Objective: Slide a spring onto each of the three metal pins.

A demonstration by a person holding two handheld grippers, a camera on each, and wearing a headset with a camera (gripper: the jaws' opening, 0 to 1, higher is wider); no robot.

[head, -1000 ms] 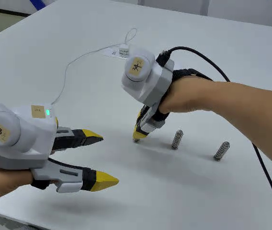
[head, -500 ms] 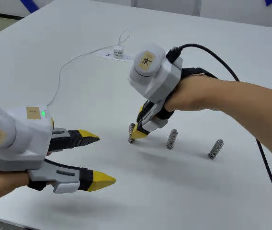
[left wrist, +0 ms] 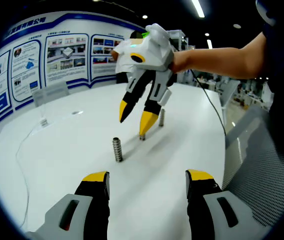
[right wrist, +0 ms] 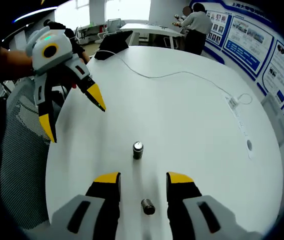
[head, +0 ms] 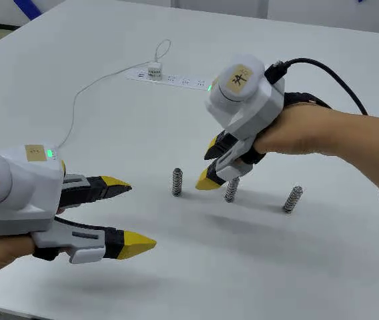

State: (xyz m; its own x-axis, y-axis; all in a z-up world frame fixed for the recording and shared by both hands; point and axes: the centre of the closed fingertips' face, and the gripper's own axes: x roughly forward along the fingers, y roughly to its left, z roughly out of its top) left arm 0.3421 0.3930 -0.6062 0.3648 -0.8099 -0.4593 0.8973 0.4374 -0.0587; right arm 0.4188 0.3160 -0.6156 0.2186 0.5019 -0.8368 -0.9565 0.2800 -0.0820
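Three short coil springs stand upright in a row on the white table (head: 276, 267): left spring (head: 177, 181), middle spring (head: 231, 189), right spring (head: 292, 199). My right gripper (head: 211, 162) hovers open just above the gap between the left and middle springs, holding nothing. From its own view the left spring (right wrist: 138, 150) lies ahead of the open jaws and the middle spring (right wrist: 148, 206) sits between them below the right gripper (right wrist: 143, 178). My left gripper (head: 131, 215) is open and empty at the near left, facing the left spring (left wrist: 117, 149) and the right gripper (left wrist: 135, 119).
A white power strip (head: 169, 78) with a plugged adapter and a thin cable lies at the far side. A black cable (head: 329, 80) trails from the right gripper. The table's near edge runs close under the left gripper. People stand at a far table (right wrist: 194, 20).
The right gripper has lifted off the left spring, opened and moved right toward the middle spring. The left spring now stands free. The left gripper has barely moved.
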